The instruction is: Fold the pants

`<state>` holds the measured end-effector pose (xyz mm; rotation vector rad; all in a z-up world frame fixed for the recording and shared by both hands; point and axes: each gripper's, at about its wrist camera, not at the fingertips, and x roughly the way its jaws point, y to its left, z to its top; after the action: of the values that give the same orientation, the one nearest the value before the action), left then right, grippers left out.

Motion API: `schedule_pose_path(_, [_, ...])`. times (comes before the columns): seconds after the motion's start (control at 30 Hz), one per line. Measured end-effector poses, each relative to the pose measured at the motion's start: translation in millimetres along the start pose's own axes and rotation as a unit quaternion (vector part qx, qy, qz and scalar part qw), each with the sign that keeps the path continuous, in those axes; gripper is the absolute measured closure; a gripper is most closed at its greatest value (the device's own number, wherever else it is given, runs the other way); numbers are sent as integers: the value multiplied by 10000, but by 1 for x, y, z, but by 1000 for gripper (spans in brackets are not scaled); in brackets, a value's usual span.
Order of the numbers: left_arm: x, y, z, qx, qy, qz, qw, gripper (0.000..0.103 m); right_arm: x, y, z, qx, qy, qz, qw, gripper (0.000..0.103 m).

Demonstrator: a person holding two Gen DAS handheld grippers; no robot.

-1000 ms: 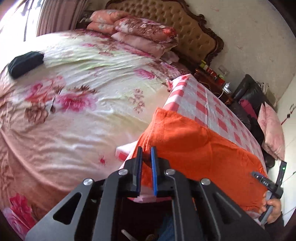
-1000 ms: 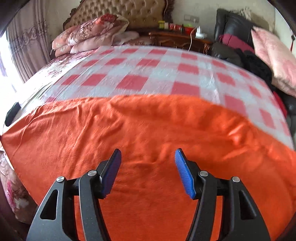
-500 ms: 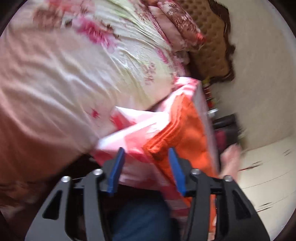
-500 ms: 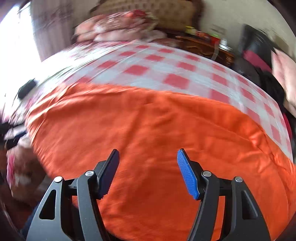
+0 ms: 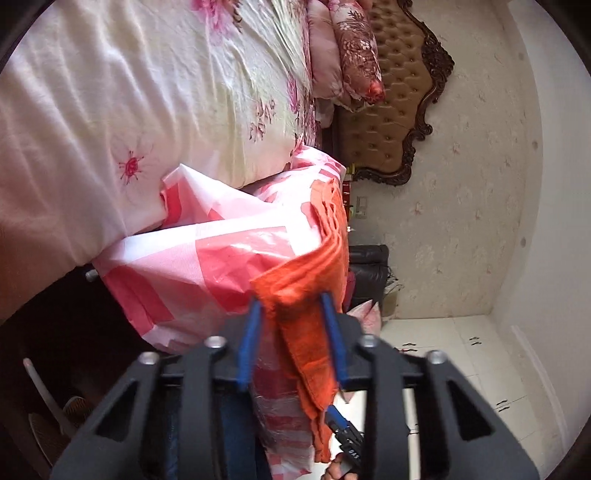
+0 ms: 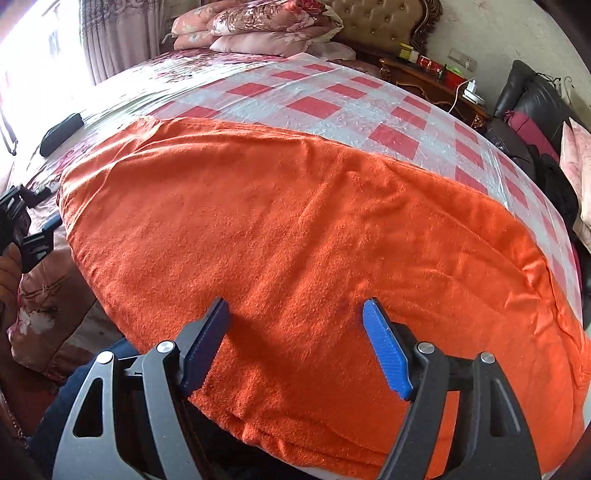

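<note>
The orange pants [image 6: 314, 229] lie folded in layers on a red-and-white checked plastic sheet [image 6: 317, 107] over the bed's near edge. In the left wrist view, rolled sideways, the pants' left corner [image 5: 314, 266] hangs between the blue pads of my left gripper [image 5: 291, 306], which is open around the corner without pinching it. My right gripper [image 6: 295, 314] is open and hovers just above the pants' near middle, holding nothing. The left gripper also shows at the far left of the right wrist view [image 6: 26, 225].
A floral bedspread [image 5: 129, 92] covers the bed left of the sheet, with pillows [image 6: 258, 26] by the padded headboard [image 5: 391, 92]. A black case [image 6: 61, 133] lies on the bed. A nightstand [image 6: 428, 77] and dark sofa [image 6: 532, 110] stand at right.
My left gripper opened, rolled sideways and now straddles the pants' left corner at the bed edge. My right gripper stayed open and shifted slightly over the pants.
</note>
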<state>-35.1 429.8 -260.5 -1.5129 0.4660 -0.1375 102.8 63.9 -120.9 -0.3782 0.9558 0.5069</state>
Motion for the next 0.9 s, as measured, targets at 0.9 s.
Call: schedule_pose_path(0.9, [9, -66, 41, 870, -27, 757, 9933, 88, 71, -3, 115, 423, 260, 41, 9988, 33])
